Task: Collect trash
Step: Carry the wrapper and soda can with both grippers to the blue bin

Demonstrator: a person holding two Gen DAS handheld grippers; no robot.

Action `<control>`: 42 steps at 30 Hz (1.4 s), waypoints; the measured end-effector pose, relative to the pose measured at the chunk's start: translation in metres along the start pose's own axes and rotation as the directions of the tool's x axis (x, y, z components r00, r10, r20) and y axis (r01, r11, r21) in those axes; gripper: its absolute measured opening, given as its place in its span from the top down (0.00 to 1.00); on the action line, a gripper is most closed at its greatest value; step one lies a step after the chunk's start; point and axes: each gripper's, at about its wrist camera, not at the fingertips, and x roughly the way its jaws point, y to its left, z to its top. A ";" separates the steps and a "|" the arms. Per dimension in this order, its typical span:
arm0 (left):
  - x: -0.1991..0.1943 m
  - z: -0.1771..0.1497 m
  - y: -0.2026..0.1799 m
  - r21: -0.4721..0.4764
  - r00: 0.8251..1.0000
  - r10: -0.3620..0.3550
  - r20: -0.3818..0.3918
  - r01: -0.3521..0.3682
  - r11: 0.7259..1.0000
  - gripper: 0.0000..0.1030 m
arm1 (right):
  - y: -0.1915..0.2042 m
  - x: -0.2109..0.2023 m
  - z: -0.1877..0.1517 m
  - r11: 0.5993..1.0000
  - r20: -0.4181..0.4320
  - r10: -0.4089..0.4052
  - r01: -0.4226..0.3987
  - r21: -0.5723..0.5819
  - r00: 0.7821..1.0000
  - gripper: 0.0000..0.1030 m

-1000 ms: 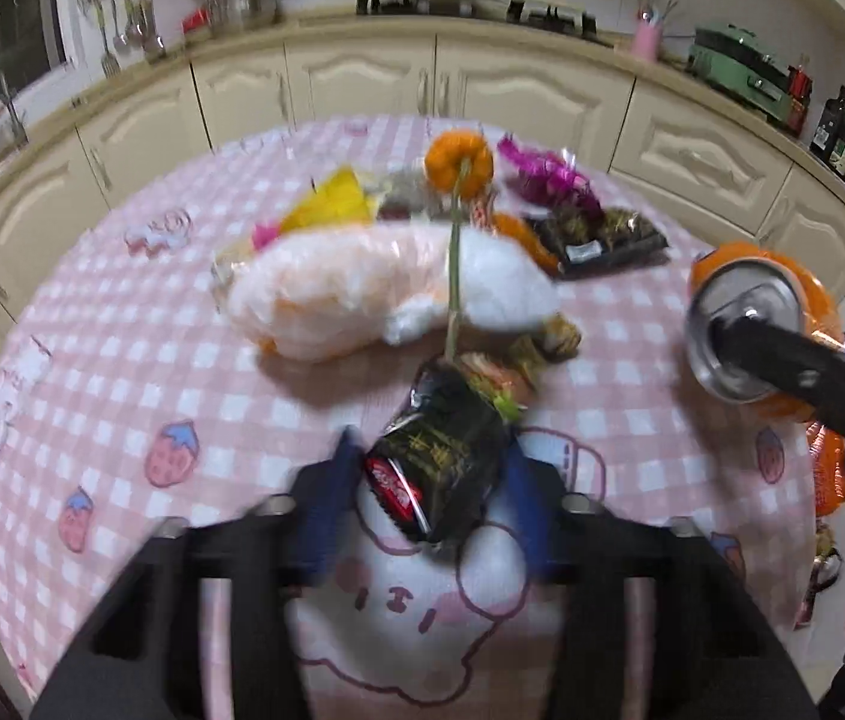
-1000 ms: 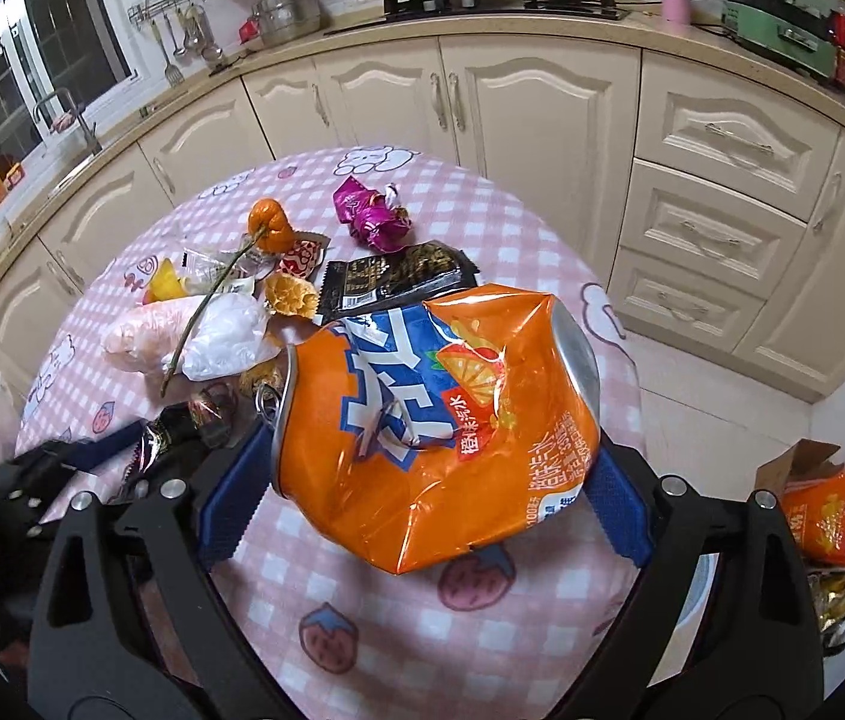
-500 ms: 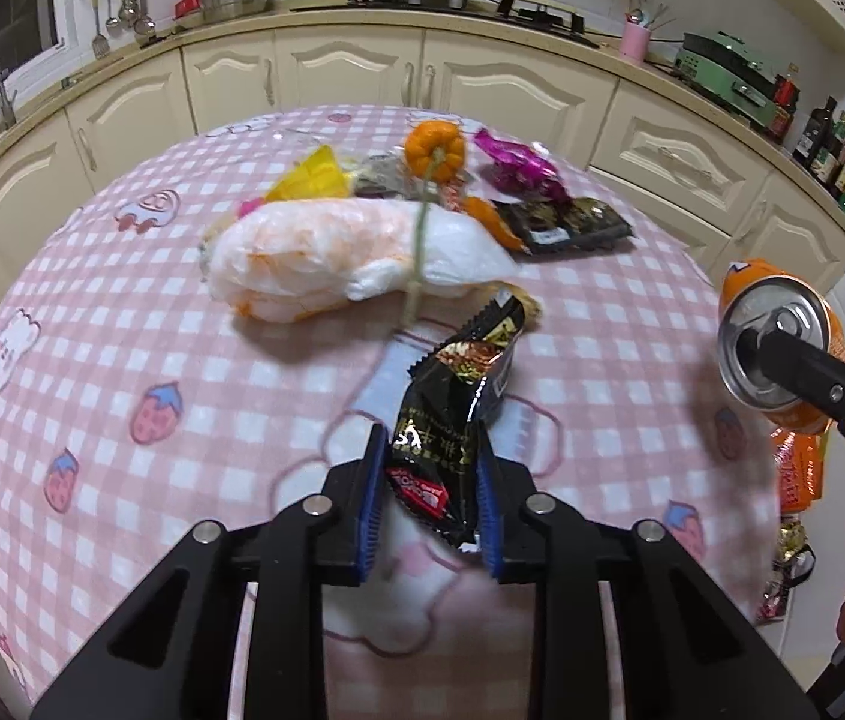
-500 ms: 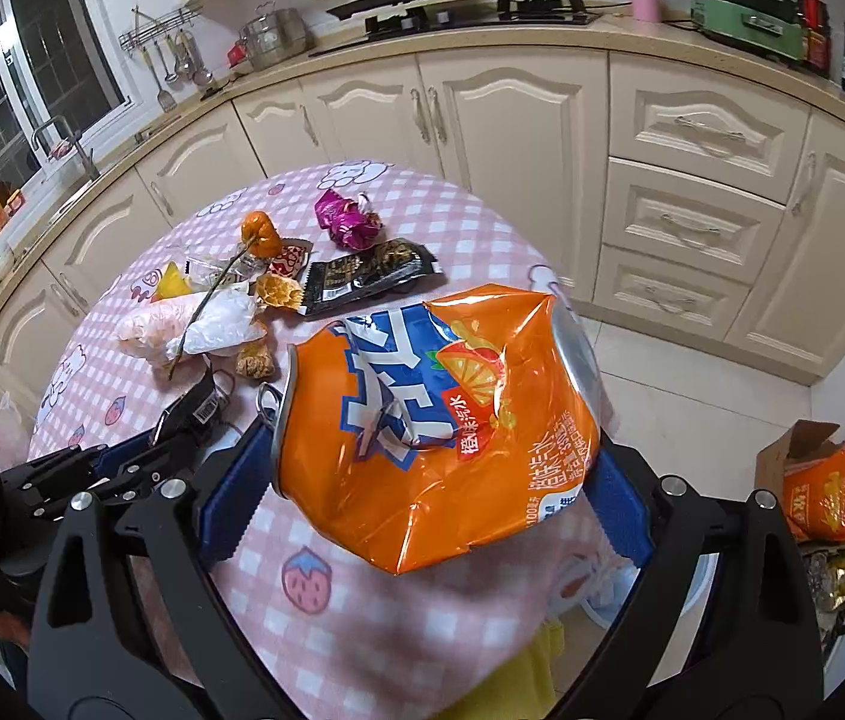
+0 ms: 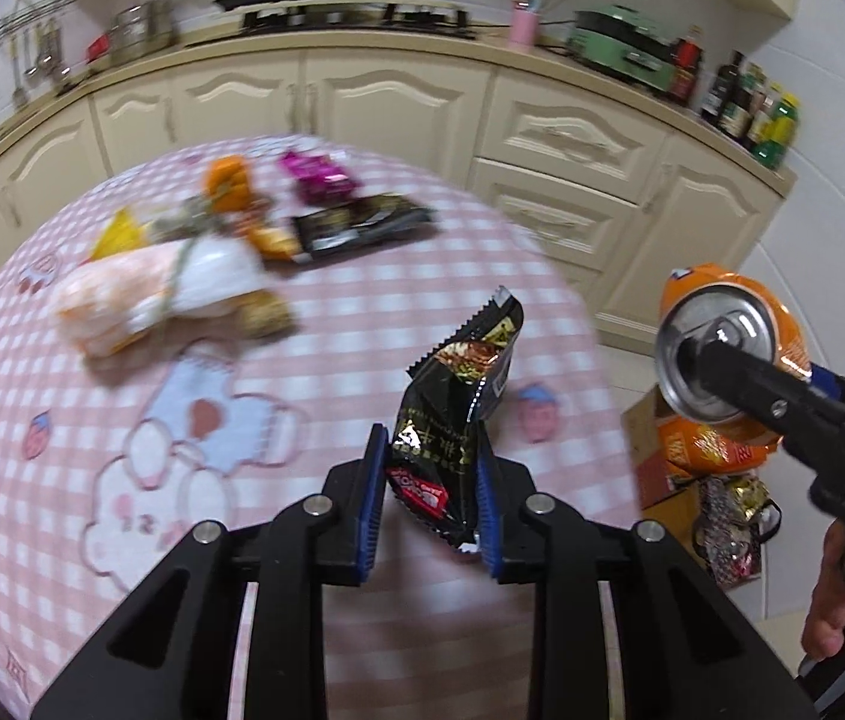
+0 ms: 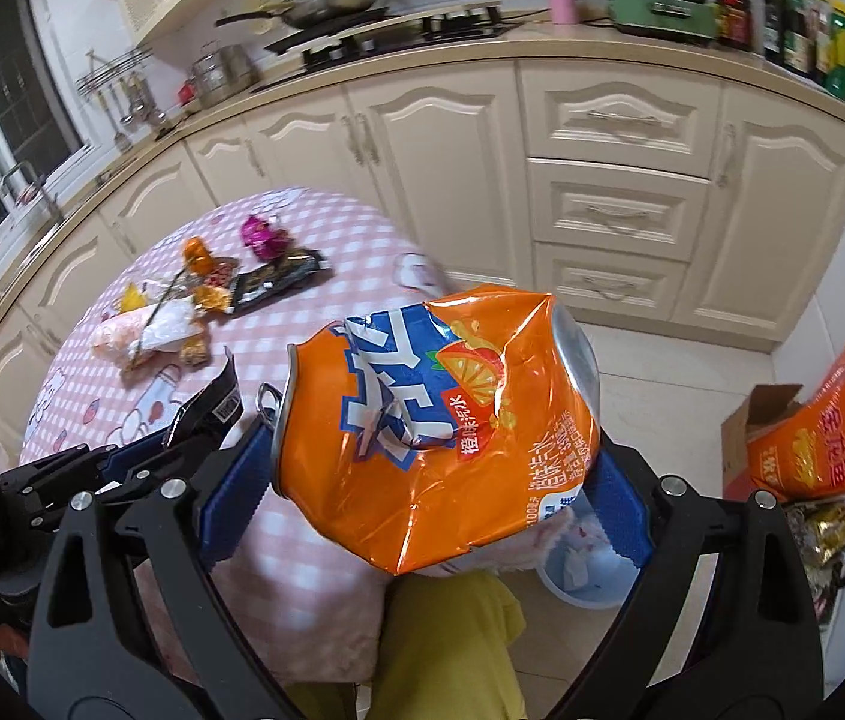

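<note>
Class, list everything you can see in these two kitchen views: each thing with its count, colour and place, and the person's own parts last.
Snack wrapper: one, black, held in left gripper.
Drink can: one, orange, crushed, held in right gripper.
Trash pile: several pieces, mixed colours, far side of table.
Table: one, pink checked cloth.
Bucket: one, pale blue, on floor.
Snack bag: one, orange, in floor box.
Left gripper: black, blue pads.
Right gripper: black, blue pads.

I see a dented metal can (image 6: pixel 434 420), glossy orange print, bare silver ends. Snack wrapper (image 5: pixel 452 414): shiny crinkled black foil. Tablecloth (image 5: pixel 362 312): matt checked cloth. Cabinets (image 6: pixel 614 180) look smooth, satin cream.
</note>
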 end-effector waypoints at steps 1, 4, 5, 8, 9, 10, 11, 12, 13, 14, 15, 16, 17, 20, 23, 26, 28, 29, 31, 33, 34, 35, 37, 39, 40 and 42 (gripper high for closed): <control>0.001 0.001 -0.008 0.012 1.000 -0.010 -0.002 0.010 1.000 0.75 | -0.005 -0.003 -0.001 1.000 0.003 -0.006 0.006 0.008 1.000 0.12; 0.006 0.004 -0.035 0.054 0.999 -0.047 -0.011 0.048 0.997 0.75 | -0.028 -0.012 -0.006 0.998 0.011 -0.035 0.035 0.049 0.999 0.12; 0.007 0.005 -0.043 0.067 0.998 -0.056 -0.014 0.057 0.996 0.75 | -0.037 -0.016 -0.007 0.997 0.014 -0.048 0.047 0.064 0.999 0.12; 0.013 0.005 -0.071 0.116 0.996 -0.086 -0.028 0.089 0.989 0.75 | -0.060 -0.024 -0.011 0.992 0.019 -0.080 0.078 0.104 0.997 0.12; 0.015 0.005 -0.081 0.134 0.995 -0.096 -0.034 0.100 0.986 0.75 | -0.071 -0.028 -0.014 0.988 0.020 -0.093 0.090 0.123 0.995 0.12; 0.018 0.005 -0.092 0.151 0.994 -0.106 -0.041 0.111 0.982 0.75 | -0.081 -0.031 -0.016 0.985 0.020 -0.106 0.102 0.140 0.994 0.12; 0.020 0.005 -0.101 0.165 0.992 -0.113 -0.047 0.120 0.979 0.75 | -0.088 -0.032 -0.017 0.982 0.020 -0.114 0.110 0.152 0.993 0.12; 0.024 0.004 -0.112 0.184 0.991 -0.123 -0.056 0.131 0.974 0.75 | -0.100 -0.036 -0.020 0.977 0.018 -0.130 0.125 0.172 0.991 0.12; 0.025 0.003 -0.119 0.194 0.990 -0.128 -0.062 0.138 0.971 0.75 | -0.108 -0.038 -0.023 0.974 0.017 -0.140 0.134 0.184 0.990 0.12; 0.030 0.002 -0.132 0.216 0.988 -0.136 -0.075 0.149 0.965 0.75 | -0.117 -0.040 -0.026 0.969 0.014 -0.152 0.146 0.201 0.988 0.12; 0.033 0.001 -0.141 0.229 0.986 -0.143 -0.084 0.158 0.960 0.75 | -0.125 -0.042 -0.028 0.965 0.011 -0.160 0.154 0.214 0.987 0.12; 0.036 0.000 -0.148 0.241 0.985 -0.148 -0.092 0.166 0.956 0.75 | -0.134 -0.044 -0.031 0.960 0.008 -0.169 0.163 0.228 0.986 0.12; 0.041 -0.001 -0.159 0.257 0.982 -0.154 -0.106 0.177 0.950 0.75 | -0.139 -0.044 -0.033 0.956 0.004 -0.177 0.170 0.238 0.984 0.12; 0.056 -0.005 -0.184 0.292 0.976 -0.163 -0.143 0.199 0.935 0.75 | -0.164 -0.048 -0.042 0.939 -0.012 -0.205 0.200 0.280 0.979 0.12; 0.072 -0.008 -0.207 0.320 0.966 -0.180 -0.188 0.233 0.918 0.75 | -0.182 -0.049 -0.049 0.925 -0.028 -0.223 0.221 0.308 0.974 0.12; 0.090 -0.011 -0.227 0.344 0.957 -0.190 -0.220 0.259 0.902 0.71 | -0.202 -0.048 -0.057 0.908 -0.053 -0.243 0.246 0.338 0.969 0.12; 0.100 -0.011 -0.236 0.359 0.957 -0.179 -0.230 0.254 0.898 0.65 | -0.211 -0.047 -0.060 0.899 -0.070 -0.251 0.259 0.354 0.966 0.12; 0.105 -0.011 -0.241 0.363 0.958 -0.154 -0.241 0.236 0.901 0.59 | -0.216 -0.046 -0.061 0.895 -0.078 -0.253 0.264 0.359 0.964 0.12; 0.109 -0.010 -0.244 0.370 0.956 -0.160 -0.245 0.245 0.896 0.58 | -0.219 -0.045 -0.063 0.893 -0.086 -0.255 0.268 0.360 0.963 0.12; 0.114 -0.007 -0.247 0.370 0.956 -0.156 -0.247 0.242 0.897 0.52 | -0.222 -0.042 -0.064 0.892 -0.091 -0.252 0.268 0.363 0.963 0.12; 0.114 -0.006 -0.246 0.367 0.958 -0.150 -0.246 0.235 0.900 0.51 | -0.223 -0.040 -0.064 0.892 -0.094 -0.249 0.267 0.364 0.964 0.12; 0.115 -0.005 -0.244 0.363 0.959 -0.143 -0.246 0.228 0.903 0.50 | -0.224 -0.038 -0.064 0.893 -0.098 -0.246 0.265 0.365 0.964 0.12; 0.114 -0.005 -0.239 0.357 0.960 -0.132 -0.246 0.216 0.909 0.50 | -0.224 -0.033 -0.064 0.896 -0.103 -0.235 0.257 0.361 0.966 0.12; 0.112 -0.002 -0.231 0.346 0.966 -0.115 -0.233 0.192 0.918 0.50 | -0.221 -0.027 -0.063 0.904 -0.110 -0.220 0.245 0.351 0.969 0.12; 0.110 0.000 -0.226 0.339 0.969 -0.106 -0.223 0.179 0.923 0.50 | -0.220 -0.023 -0.063 0.908 -0.116 -0.212 0.240 0.344 0.970 0.12; 0.107 0.003 -0.219 0.328 0.973 -0.094 -0.209 0.160 0.931 0.49 | -0.218 -0.015 -0.063 0.913 -0.132 -0.199 0.233 0.334 0.971 0.12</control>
